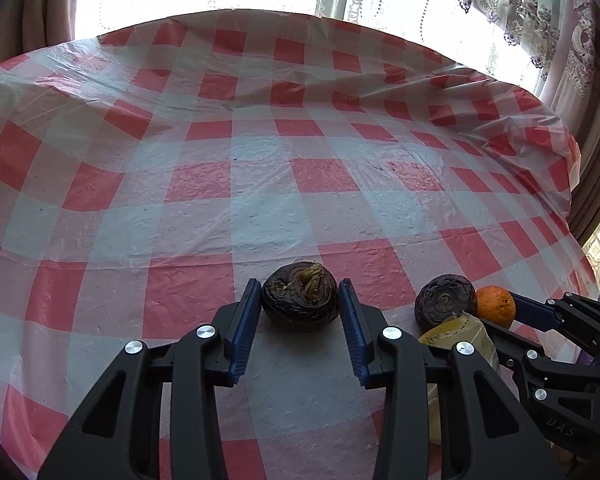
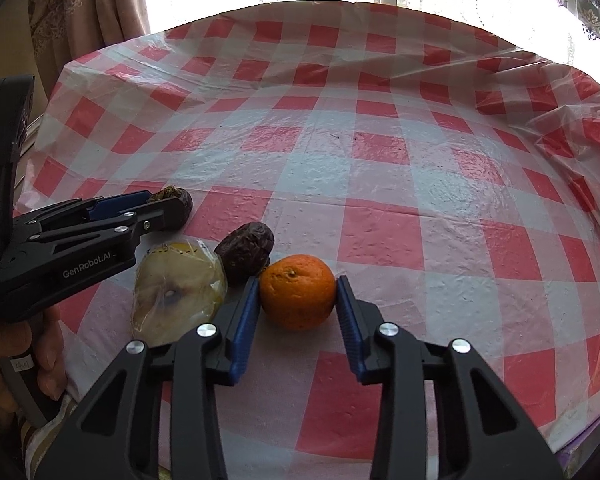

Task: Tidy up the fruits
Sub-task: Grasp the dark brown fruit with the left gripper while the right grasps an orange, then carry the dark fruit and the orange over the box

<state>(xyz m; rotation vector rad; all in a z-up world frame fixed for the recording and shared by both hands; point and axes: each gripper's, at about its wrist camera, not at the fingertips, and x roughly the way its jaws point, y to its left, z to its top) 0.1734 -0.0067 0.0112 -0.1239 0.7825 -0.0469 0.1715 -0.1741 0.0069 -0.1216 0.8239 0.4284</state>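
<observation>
A dark, wrinkled round fruit [image 1: 300, 298] lies on the checked tablecloth, and my left gripper [image 1: 299, 294] is shut on it, a blue pad against each side. In the right wrist view an orange [image 2: 297, 291] sits between the blue pads of my right gripper [image 2: 297, 290], which is shut on it. A second dark wrinkled fruit [image 2: 244, 251] lies just left of the orange, touching it. Beside it is a pale yellow fruit in a clear wrapper [image 2: 179, 289]. The left gripper [image 2: 162, 206] shows at the left of that view with the first dark fruit [image 2: 180, 204] in it.
The red-and-white checked plastic cloth [image 1: 260, 184] covers a round table that drops off at the far and right edges. Curtains [image 1: 572, 40] and a bright window stand behind it. A person's hand [image 2: 16, 368] holds the left gripper's handle at the near left.
</observation>
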